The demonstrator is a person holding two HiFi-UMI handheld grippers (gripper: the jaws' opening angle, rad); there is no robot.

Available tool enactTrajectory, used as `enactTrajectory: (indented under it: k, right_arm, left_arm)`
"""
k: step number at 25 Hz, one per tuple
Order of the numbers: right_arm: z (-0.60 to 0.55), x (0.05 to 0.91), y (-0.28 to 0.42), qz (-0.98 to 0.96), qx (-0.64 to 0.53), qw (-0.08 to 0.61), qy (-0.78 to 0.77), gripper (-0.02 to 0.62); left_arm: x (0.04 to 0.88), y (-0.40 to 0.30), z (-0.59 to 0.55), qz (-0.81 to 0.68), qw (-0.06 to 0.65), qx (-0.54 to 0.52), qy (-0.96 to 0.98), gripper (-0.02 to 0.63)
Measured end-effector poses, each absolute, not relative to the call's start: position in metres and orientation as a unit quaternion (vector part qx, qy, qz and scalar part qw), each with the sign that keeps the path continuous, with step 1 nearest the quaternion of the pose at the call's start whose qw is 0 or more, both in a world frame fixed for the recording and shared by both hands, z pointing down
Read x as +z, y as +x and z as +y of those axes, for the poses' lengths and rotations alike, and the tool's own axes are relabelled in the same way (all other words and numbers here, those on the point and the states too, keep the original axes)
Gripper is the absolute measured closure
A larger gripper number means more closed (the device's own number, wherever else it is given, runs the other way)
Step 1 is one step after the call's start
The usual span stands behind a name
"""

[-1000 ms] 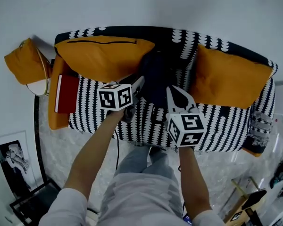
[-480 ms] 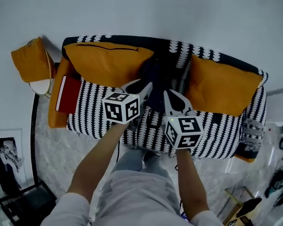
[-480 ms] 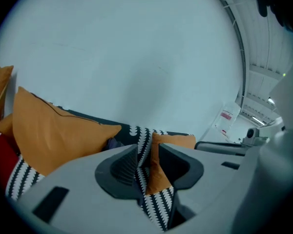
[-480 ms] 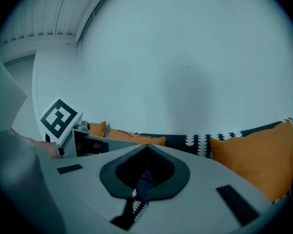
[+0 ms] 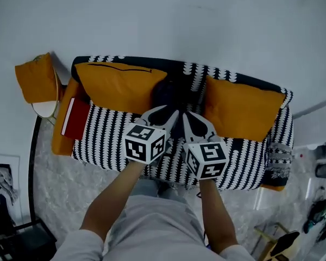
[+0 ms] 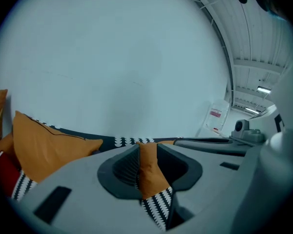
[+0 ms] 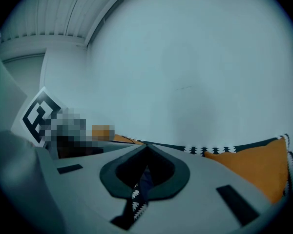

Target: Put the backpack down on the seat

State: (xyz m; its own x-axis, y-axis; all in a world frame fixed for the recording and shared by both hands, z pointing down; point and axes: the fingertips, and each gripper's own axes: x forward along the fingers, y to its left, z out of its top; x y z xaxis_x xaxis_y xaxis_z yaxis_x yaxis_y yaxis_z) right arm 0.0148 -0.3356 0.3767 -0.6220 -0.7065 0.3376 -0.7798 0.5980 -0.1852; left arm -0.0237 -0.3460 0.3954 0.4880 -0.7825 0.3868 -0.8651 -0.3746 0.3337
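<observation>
Dark backpack (image 5: pixel 173 91) on patterned sofa (image 5: pixel 106 140) between orange cushions (image 5: pixel 117 83), left gripper (image 5: pixel 165 113) closing, empty, right gripper (image 5: pixel 189 118) pressed together

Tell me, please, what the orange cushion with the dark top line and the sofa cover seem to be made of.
Orange cushion: probably matte woven fabric; soft creases, stitched dark line. Sofa cover: matte patterned textile, black-and-white, no sheen. Fibre unclear.
</observation>
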Motion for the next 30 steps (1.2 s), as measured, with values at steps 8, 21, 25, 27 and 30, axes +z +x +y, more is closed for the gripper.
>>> enactTrajectory:
  k: [8,21,25,27,30]
  right_arm:
    - [-0.319,0.343,0.036,-0.891,0.145,0.1,0.418,0.594]
    - [-0.311,0.308,0.044,-0.9,0.095,0.079,0.417,0.594]
    - [-0.311,0.303,0.048,-0.9,0.088,0.076,0.419,0.595]
    - [-0.311,0.302,0.049,-0.9,0.086,0.075,0.42,0.594]
    - [-0.312,0.302,0.05,-0.9,0.086,0.074,0.42,0.594]
  left_arm:
    - [0.356,-0.006,-0.329,-0.528,0.207,0.082,0.819,0.574]
    - [0.313,0.011,-0.32,-0.542,0.137,0.067,0.827,0.601]
    - [0.306,0.014,-0.319,-0.543,0.128,0.059,0.828,0.601]
    - [0.305,0.015,-0.318,-0.543,0.125,0.057,0.829,0.601]
    - [0.305,0.015,-0.317,-0.543,0.125,0.055,0.828,0.601]
